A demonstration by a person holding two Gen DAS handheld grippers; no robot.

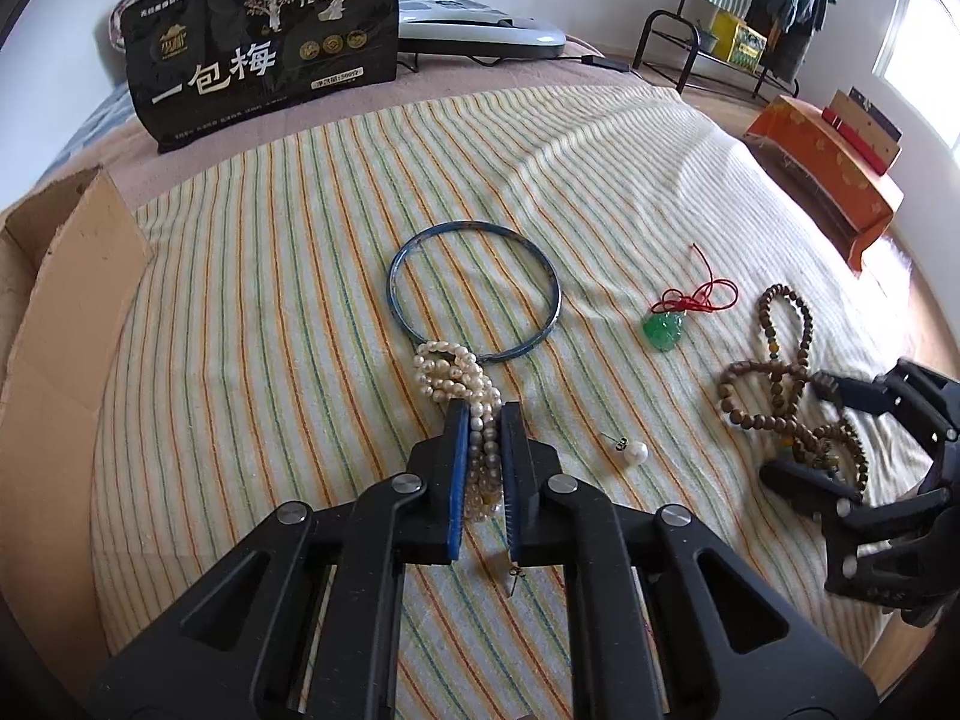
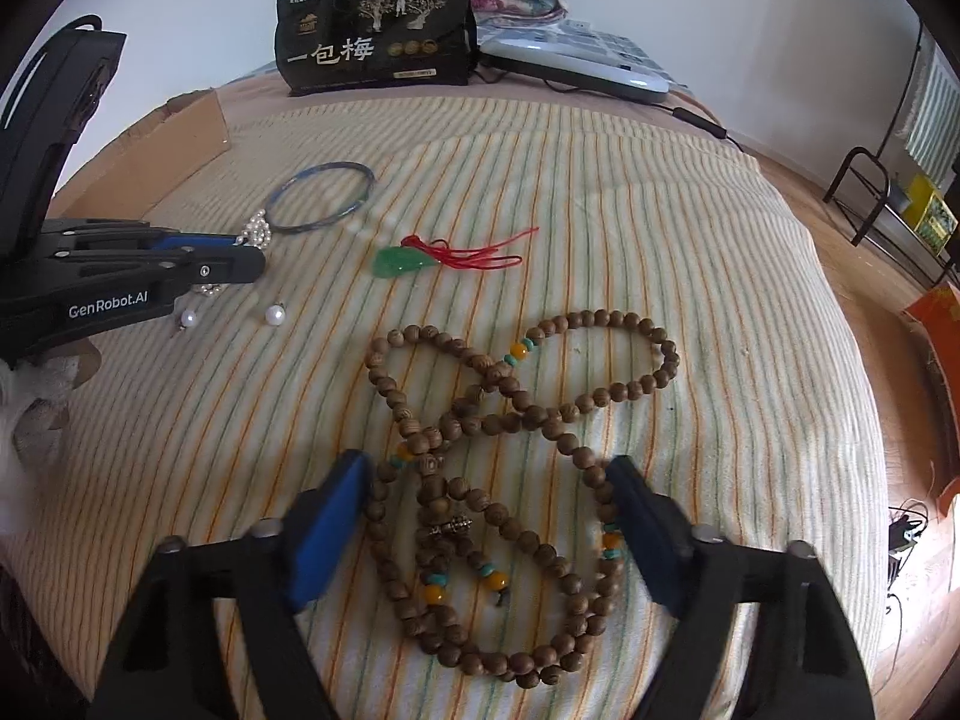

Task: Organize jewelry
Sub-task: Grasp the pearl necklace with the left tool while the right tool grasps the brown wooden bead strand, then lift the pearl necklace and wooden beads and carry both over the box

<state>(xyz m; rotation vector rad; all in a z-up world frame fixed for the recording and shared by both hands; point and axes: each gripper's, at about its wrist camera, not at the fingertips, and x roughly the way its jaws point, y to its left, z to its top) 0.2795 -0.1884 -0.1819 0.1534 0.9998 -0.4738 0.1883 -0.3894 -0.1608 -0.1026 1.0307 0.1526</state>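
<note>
My left gripper (image 1: 485, 414) is shut on a bunched pearl necklace (image 1: 450, 369), whose far end lies over the rim of a blue bangle (image 1: 474, 225) on the striped cloth. In the right wrist view the left gripper (image 2: 252, 258) shows at the left, with pearls (image 2: 258, 228) at its tip. My right gripper (image 2: 486, 465) stands open over a tangled wooden bead necklace (image 2: 510, 414), its blue pads on either side of the loops. A green pendant (image 2: 399, 259) on a red cord lies beyond. Two loose pearl earrings (image 2: 275, 315) rest near the left gripper.
A striped cloth (image 1: 270, 300) covers the bed. An open cardboard box (image 1: 66, 312) sits at the left edge. A black printed bag (image 1: 258, 42) and a grey device (image 1: 480, 30) stand at the back. The bed drops to wooden floor on the right, near an orange-covered stand (image 1: 828, 168).
</note>
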